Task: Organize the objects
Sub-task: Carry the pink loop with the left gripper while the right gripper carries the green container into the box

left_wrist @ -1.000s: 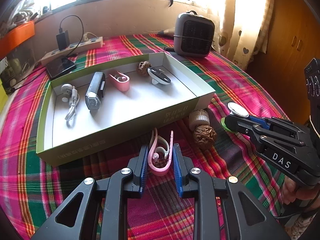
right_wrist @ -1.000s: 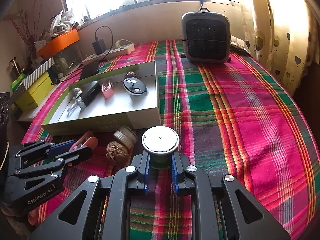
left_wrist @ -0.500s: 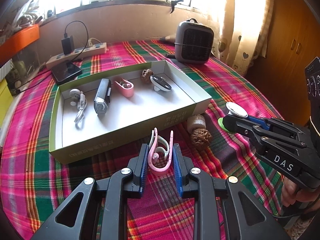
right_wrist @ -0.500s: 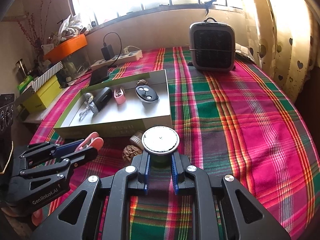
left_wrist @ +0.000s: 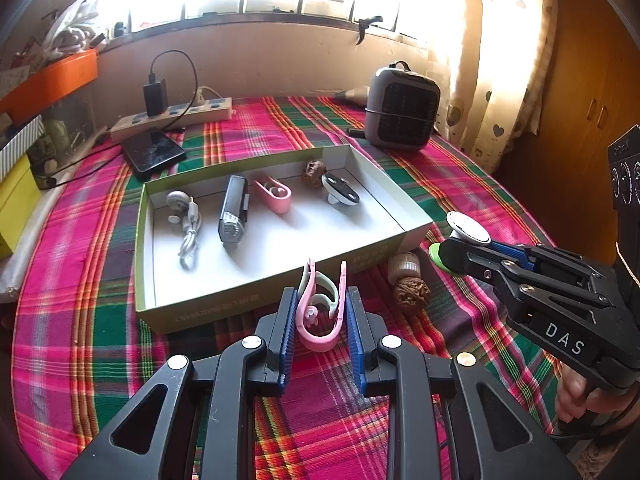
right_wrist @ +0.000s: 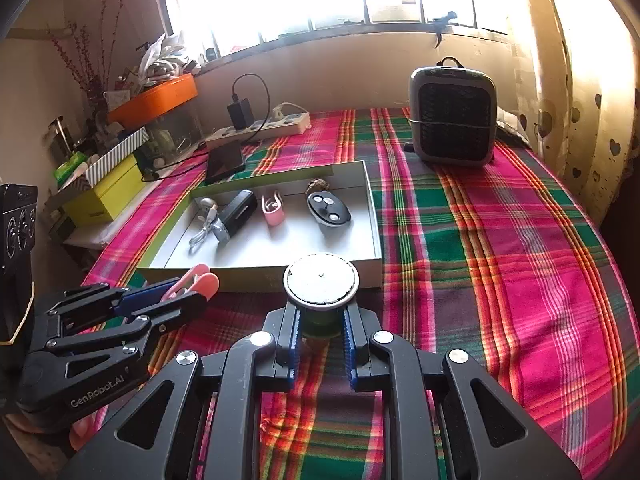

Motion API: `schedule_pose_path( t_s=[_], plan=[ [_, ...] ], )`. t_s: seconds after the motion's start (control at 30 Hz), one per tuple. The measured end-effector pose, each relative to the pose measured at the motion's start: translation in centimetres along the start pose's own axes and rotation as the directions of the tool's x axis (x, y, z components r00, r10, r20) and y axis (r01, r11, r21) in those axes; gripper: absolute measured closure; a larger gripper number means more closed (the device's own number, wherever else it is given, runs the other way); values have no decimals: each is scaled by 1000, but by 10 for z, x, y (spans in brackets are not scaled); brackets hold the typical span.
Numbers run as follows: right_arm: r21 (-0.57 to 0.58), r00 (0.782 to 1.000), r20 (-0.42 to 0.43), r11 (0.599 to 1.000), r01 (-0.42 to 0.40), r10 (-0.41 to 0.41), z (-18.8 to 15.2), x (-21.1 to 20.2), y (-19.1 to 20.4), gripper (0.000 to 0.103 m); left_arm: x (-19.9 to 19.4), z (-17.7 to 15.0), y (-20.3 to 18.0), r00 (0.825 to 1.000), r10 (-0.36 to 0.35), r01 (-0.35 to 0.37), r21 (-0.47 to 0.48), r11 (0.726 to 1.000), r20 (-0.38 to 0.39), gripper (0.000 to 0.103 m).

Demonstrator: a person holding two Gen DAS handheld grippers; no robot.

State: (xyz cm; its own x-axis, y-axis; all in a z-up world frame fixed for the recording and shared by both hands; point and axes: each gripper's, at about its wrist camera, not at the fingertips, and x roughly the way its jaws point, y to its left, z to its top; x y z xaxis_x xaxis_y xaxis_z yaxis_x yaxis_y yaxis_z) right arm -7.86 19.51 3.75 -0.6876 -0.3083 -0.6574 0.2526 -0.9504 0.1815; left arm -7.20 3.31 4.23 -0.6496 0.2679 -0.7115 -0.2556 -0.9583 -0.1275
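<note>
You can read "DAS" in white letters on the black body of the right gripper (left_wrist: 460, 256). On the left gripper (right_wrist: 188, 294), the side of the body carries "GenRobot.AI". The green box (left_wrist: 248, 304) has print on its front wall, but it is too blurred to read.

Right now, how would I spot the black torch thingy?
Find the shallow green-edged box on the checked cloth. Inside, the black torch lies between a grey cable and a pink clip. It is the only long dark bar with a clear lens end.
</note>
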Motion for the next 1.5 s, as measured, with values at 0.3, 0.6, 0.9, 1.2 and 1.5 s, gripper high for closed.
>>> schedule_pose_path(
  t_s=[0.3, 0.6, 0.9, 1.2, 1.5],
  plan=[
    [-27, 999, 4, 999, -35, 35, 13, 8, 14, 85, -5, 9, 17, 999, 27, -26, -33, 999, 19, 82],
    [-47, 997, -6, 996, -72, 72, 25, 25, 29, 85, 0, 14, 40, 999, 52, -51, -74, 996, 12, 82],
    [-65, 994, -24, 992, -108, 106, 36, 45, 40, 85, 8, 18, 59, 998, 69, -68, -106, 992, 3, 82],
    [-56, 991, -59, 991, -124, 121, 43, 72, 43, 85, 20, 22, 69, 997, 82, -83, -120, 989, -15, 82],
    [-55, 987, -96, 990, -131, 126, 47, 95, 48, 85, 35, 23, 75, 996, 82, -87, -125, 988, -47, 82]
  ],
)
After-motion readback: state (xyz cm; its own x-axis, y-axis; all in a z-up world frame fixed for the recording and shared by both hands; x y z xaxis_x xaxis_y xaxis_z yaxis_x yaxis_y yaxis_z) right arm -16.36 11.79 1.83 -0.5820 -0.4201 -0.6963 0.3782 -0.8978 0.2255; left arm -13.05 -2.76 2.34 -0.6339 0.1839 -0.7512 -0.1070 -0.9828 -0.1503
